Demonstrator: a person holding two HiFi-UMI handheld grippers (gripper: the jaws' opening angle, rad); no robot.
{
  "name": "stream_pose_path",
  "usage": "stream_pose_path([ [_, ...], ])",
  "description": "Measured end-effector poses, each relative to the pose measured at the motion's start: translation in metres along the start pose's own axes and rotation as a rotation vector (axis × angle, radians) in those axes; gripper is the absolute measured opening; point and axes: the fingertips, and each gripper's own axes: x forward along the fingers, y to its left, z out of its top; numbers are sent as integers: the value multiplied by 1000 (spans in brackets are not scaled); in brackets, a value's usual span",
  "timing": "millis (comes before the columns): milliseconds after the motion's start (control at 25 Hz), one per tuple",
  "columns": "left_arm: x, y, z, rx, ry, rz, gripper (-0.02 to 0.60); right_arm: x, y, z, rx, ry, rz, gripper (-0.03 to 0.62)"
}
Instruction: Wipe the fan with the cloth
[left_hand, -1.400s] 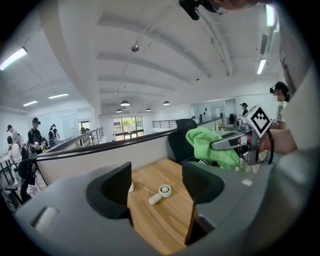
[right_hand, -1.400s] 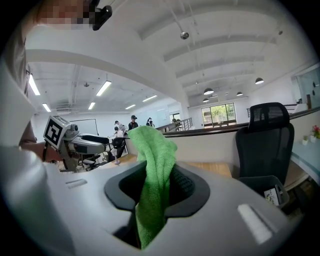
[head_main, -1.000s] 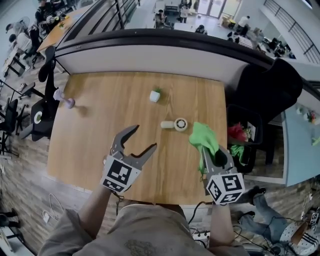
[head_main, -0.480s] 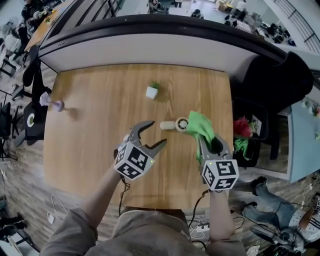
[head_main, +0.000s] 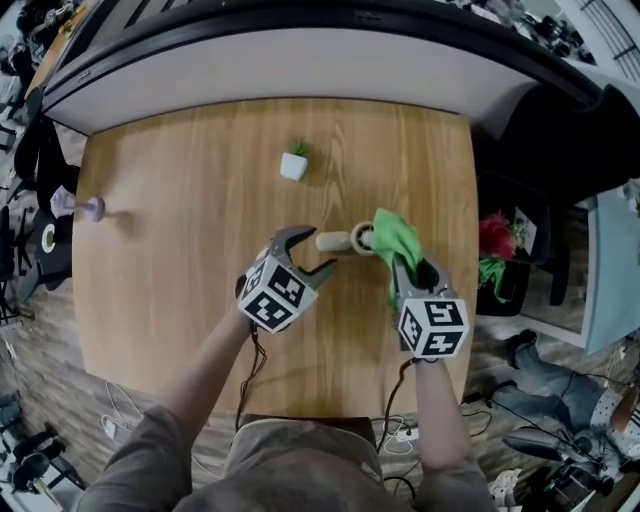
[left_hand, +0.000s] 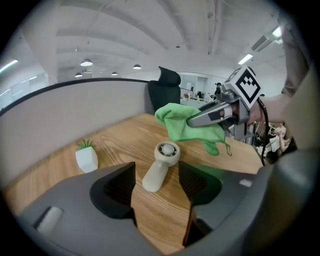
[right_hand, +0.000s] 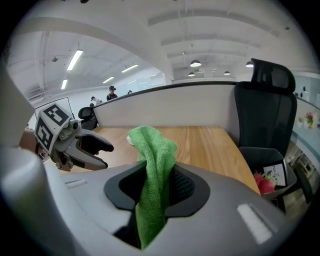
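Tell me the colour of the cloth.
The cloth is bright green, best seen in the right gripper view.

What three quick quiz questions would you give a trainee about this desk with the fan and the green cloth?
1. Multiple choice: the jaws of the right gripper are shut on A) the cloth, B) a sponge, C) nothing.
2. True or false: the fan stands upright on the table.
3. Fill in: seen from the head view, the small potted plant sits ____ from the person than the fan does.

Key: 1 A. 2 False, it lies on its side. 3 Farther.
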Motion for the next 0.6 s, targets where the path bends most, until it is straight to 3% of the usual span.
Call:
stream_pose_path([
  [240,36,6,-25,-115,55,-39,265,31,-12,-22,50,61,-13,101],
  [440,52,7,-44,-104,92,-27,204,43,-13,-32,49,107,-27,101],
  [600,52,6,-45,-84,78,-16,198,49,1,-40,13,134,-1,101],
])
